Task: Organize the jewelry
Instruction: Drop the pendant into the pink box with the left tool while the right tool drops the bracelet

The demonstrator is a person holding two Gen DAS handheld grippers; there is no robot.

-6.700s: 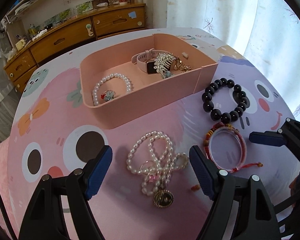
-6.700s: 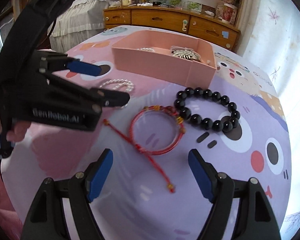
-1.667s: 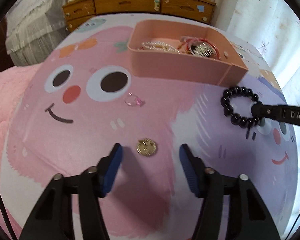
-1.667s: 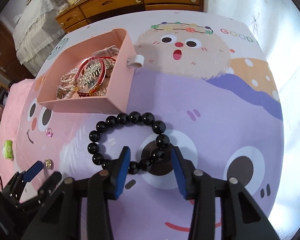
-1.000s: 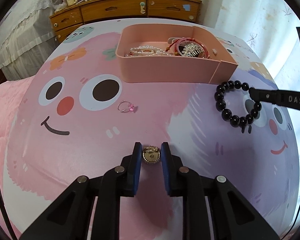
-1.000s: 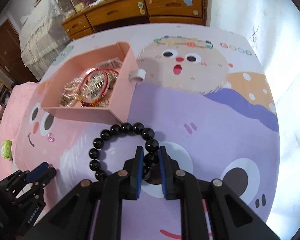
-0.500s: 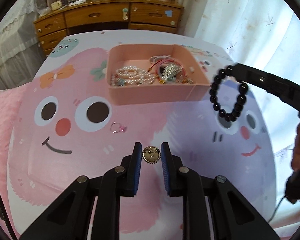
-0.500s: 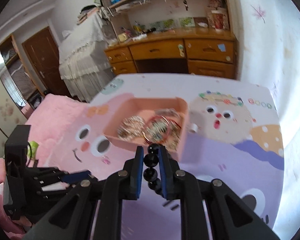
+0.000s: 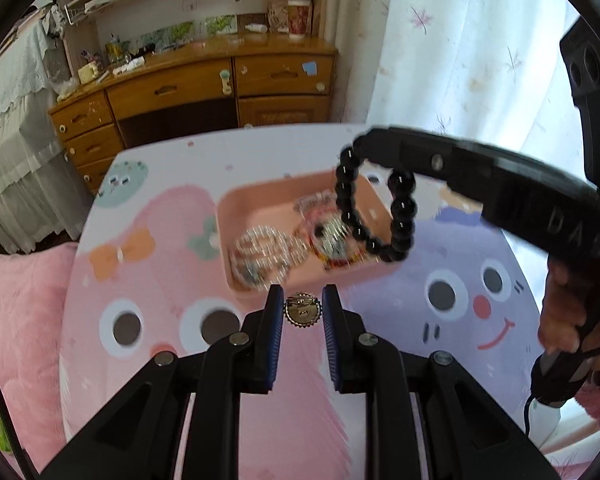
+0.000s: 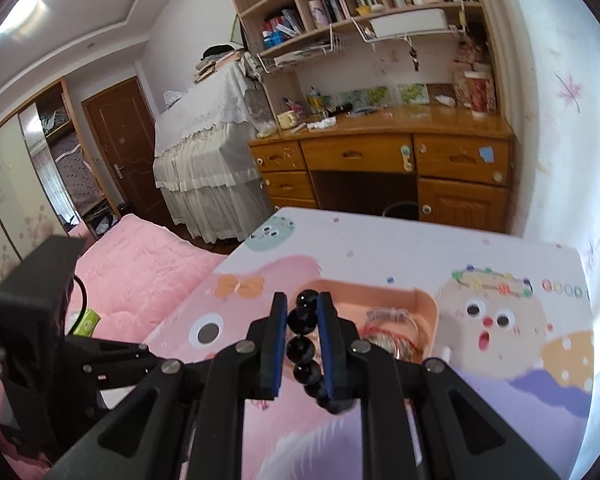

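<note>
My left gripper (image 9: 302,312) is shut on a small gold brooch (image 9: 302,313), held in the air just short of the pink jewelry box (image 9: 236,216). The box holds pearl strands, a red bangle and a silver comb. My right gripper (image 10: 302,318) is shut on a black bead bracelet (image 10: 300,350). In the left wrist view the bracelet (image 9: 400,216) hangs from the right gripper above the box's right half. The box also shows in the right wrist view (image 10: 424,300), below and beyond the jaws.
The box sits on a table with a pink and purple cartoon cloth (image 9: 148,280). A wooden desk with drawers (image 9: 204,88) stands beyond the table's far edge. A pink bed (image 10: 140,264) lies to the left. A curtain (image 9: 460,60) hangs at the right.
Both grippers have lifted and moved forward toward the box. The bracelet now hangs over the box instead of beside it. The brooch is now close to the box's near wall.
</note>
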